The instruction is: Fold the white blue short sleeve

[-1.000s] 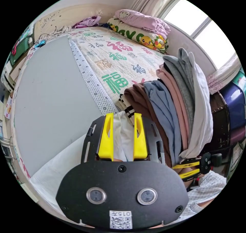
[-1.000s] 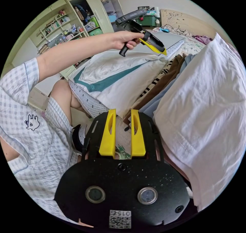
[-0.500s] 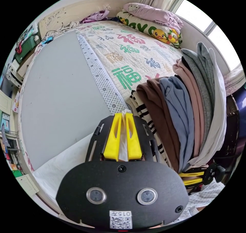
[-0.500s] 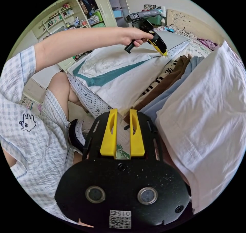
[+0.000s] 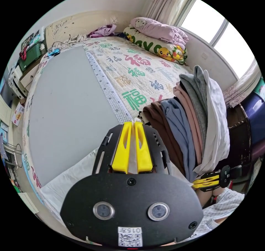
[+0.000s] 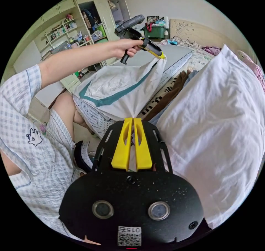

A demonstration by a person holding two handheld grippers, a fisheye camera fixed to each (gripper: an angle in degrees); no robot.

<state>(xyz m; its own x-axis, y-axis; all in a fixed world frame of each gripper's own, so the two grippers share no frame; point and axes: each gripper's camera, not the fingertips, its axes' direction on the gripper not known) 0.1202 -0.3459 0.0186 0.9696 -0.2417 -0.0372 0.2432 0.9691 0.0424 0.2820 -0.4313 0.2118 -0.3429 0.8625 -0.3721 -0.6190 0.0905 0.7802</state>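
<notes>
You had both grippers clamped on the white blue short sleeve point(image 6: 118, 88). Your left gripper point(image 6: 161, 56), seen in the right gripper view held in your hand point(image 6: 125, 47), had its yellow jaws pinched together on one corner of the garment and lifted it above the bed point(image 5: 69, 96). In the left gripper view the same gripper point(image 5: 132, 123) showed a thin strip of white cloth squeezed between the closed jaws. Your right gripper point(image 6: 133, 120) had its jaws pressed together on another corner of the shirt, low and near the bed's edge, so the cloth stretched taut between the two grippers. The rest of the shirt, with its teal band, lay draped over the near edge of the bed, beside the dotted border of the mat point(image 5: 132, 76). A stack of folded clothes point(image 5: 190, 118) stood just beside the shirt, towards the side of the bed nearer the window, and your right gripper point(image 5: 205, 180) showed at its foot. Pillows point(image 5: 157, 38) lay at the bed's far edge.
</notes>
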